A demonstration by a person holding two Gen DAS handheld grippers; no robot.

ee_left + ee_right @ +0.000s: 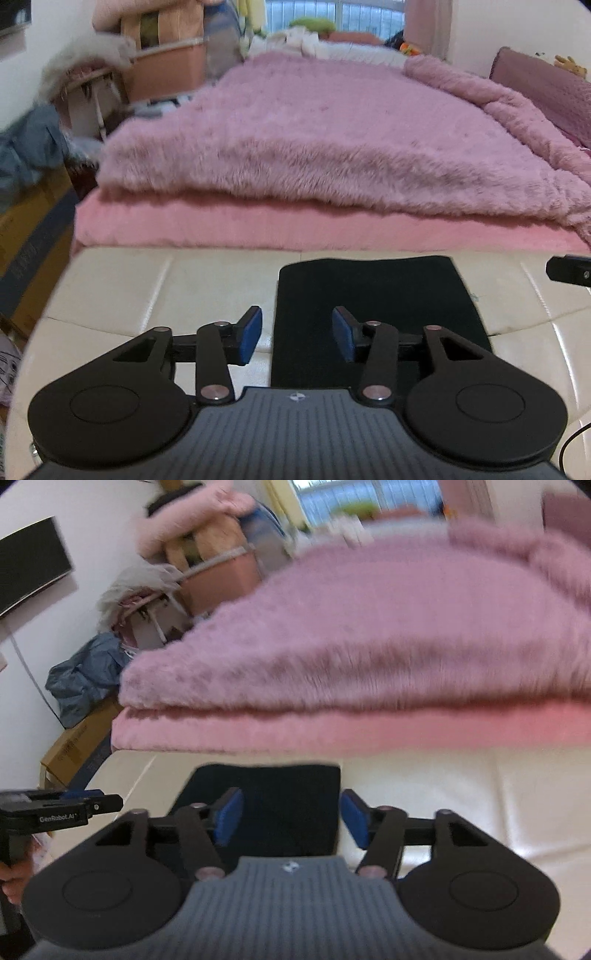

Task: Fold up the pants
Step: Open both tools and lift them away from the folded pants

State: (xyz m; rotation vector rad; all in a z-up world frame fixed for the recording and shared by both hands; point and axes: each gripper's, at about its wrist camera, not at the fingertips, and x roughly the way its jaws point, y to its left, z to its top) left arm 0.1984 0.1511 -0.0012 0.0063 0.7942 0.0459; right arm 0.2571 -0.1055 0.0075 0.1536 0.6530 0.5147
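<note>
The black pants (376, 291) lie folded into a flat rectangle on the cream padded bench (147, 288). My left gripper (297, 334) is open and empty, hovering over the pants' left edge; its left pad is over the bench, its right pad over the cloth. In the right wrist view the pants (288, 801) lie under my right gripper (291, 818), which is open and empty over their right edge. The left gripper's tip (92, 805) shows at the far left of that view. The right gripper's tip (569, 269) shows at the right edge of the left wrist view.
A pink fluffy blanket (332, 140) covers the bed just beyond the bench. Cardboard boxes (74, 749), a blue-grey garment (85, 675) and a cluttered rack (92, 85) stand at the left. A wall screen (29, 565) hangs at the upper left.
</note>
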